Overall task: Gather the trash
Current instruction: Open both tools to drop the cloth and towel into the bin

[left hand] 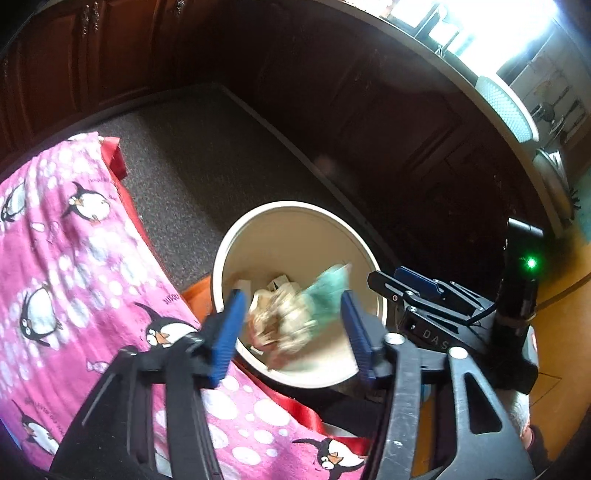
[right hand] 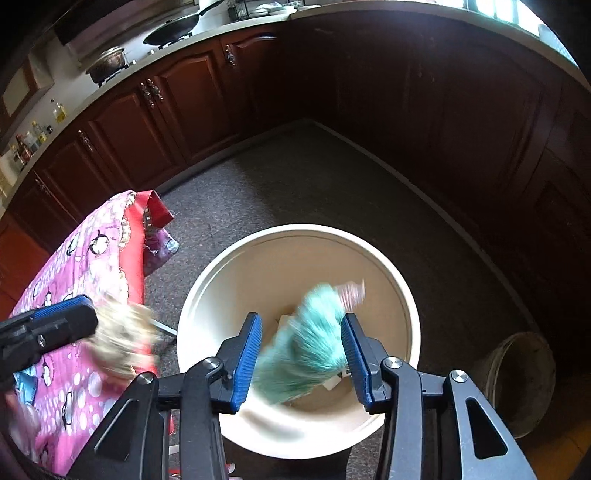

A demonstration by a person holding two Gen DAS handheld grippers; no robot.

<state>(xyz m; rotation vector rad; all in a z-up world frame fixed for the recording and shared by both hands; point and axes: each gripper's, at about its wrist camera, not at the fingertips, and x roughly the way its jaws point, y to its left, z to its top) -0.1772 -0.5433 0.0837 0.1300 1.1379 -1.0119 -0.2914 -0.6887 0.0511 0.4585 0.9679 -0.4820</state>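
Nearest the lens in the left wrist view, the left gripper (left hand: 293, 328) has its blue pads about half apart, w/ a blurred beige crumpled wad (left hand: 284, 321) between them but not pinched, over the white bin (left hand: 221, 258). The right gripper (right hand: 301, 350) stands likewise, pads apart either side of a smeared teal wrapper (right hand: 306, 350); can't tell if the wrapper touches the right-hand pad, too blurred. Both pieces are above the bin's mouth, w/ more scraps on its bottom, hard to make out. Writing: "DAS" in white on the right gripper's body, the rest cut off; small text on the pink penguin cloth (left hand: 74, 258) left of the bin is unreadable. A green light glows on the black unit right of the bin, seen in the left wrist view only. Only the right wrist view shows the counter beyond the bin w/ a wok (right hand: 173, 27), a pot, bottles w/ illegible labels, plus a grey bucket (right hand: 517, 376) right of the bin, partly hidden by the gripper frame. In that view the wad is a streak left of the bin's rim. Only the left view shows a bright window, blown out, up-right of the bin.
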